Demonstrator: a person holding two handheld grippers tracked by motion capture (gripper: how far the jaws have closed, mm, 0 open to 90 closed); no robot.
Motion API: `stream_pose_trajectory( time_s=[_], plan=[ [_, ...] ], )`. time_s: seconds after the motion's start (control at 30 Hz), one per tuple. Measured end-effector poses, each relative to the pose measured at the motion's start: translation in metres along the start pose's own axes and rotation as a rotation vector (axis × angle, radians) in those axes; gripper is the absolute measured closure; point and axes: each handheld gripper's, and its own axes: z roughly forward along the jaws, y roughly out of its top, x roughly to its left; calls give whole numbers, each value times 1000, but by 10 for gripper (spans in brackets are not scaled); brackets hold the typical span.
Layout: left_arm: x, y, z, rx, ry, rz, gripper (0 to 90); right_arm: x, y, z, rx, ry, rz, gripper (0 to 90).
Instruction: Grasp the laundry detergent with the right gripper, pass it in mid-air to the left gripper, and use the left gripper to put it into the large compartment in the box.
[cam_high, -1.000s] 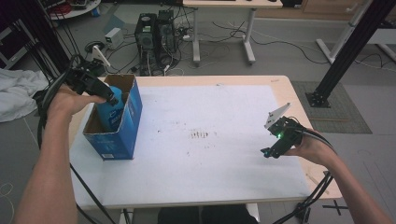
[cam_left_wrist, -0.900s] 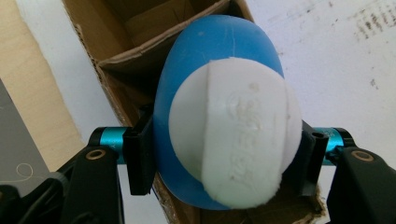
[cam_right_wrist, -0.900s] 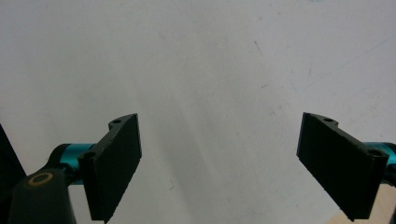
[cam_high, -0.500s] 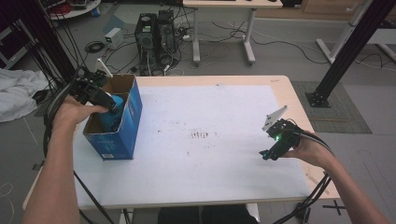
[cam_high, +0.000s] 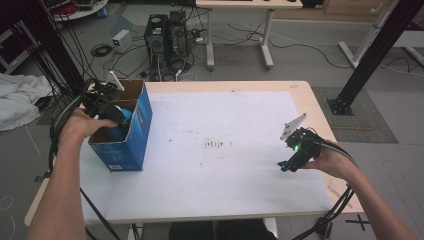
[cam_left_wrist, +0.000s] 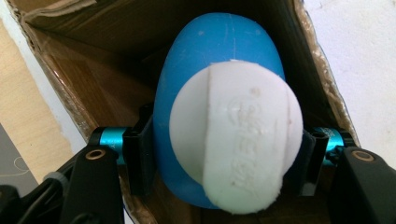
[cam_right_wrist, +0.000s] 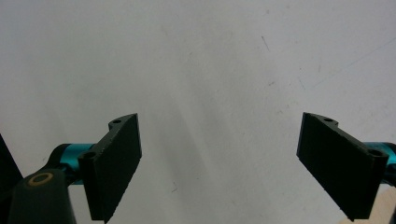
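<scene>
Left gripper in the box

The left gripper holds a blue bottle inside the blue cardboard box; the right gripper rests well right of the box.

The left gripper has sunk deeper into the blue box at nine o'clock, carrying its clamped blue bottle lower between the cardboard walls than before.

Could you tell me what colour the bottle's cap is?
White, on a blue bottle; the cap shows best in the left gripper view.
</scene>
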Motion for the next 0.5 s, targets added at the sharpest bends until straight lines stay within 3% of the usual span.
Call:
stream_pose_trajectory(
  time_s=[0.2, 0.3, 0.5],
  plan=[
    [-5, -2, 0, 28, 13, 32, 382, 0, 0, 1, 9, 3, 2, 131],
    [-9, -1, 0, 73, 25, 59, 381, 0, 1, 2, 5, 4, -4, 131],
    [-9, -2, -1, 82, 24, 58, 380, 1, 1, 2, 9, 3, -4, 131]
  ],
)
